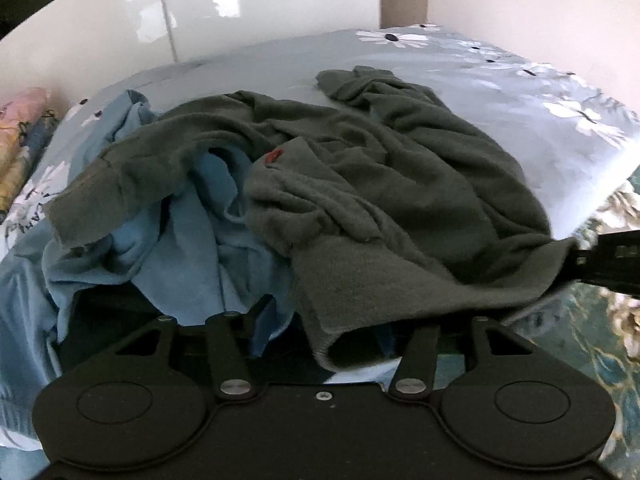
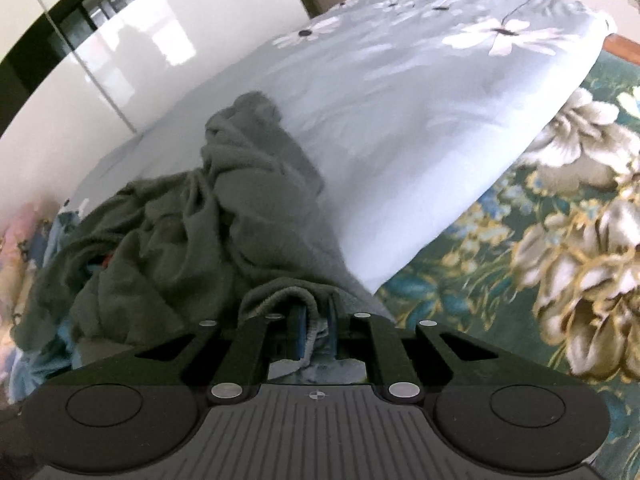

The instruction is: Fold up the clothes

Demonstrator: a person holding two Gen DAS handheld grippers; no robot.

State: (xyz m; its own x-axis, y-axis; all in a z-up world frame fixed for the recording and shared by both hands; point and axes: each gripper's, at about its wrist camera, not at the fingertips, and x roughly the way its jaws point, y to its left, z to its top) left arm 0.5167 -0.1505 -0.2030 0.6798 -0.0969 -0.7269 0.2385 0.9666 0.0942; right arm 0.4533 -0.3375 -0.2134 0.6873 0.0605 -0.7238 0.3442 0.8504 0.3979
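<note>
Right gripper [image 2: 314,330] pinches near hem of green sweater [image 2: 168,248] – grab step. Left gripper [image 1: 332,332] half open, holds nothing – next, grip hem too.

A bed [image 1: 520,92] is covered by a pale blue sheet printed with white daisies [image 1: 400,38]. A crumpled grey-green sweater [image 1: 420,184] is spread across its near half, reaching the near edge. A light blue garment [image 1: 192,240] is bunched partly under the sweater, toward the left edge. At the right edge the sheet ends over a dark green floral bedspread [image 2: 540,260]. The far half of the bed is seen bare.
</note>
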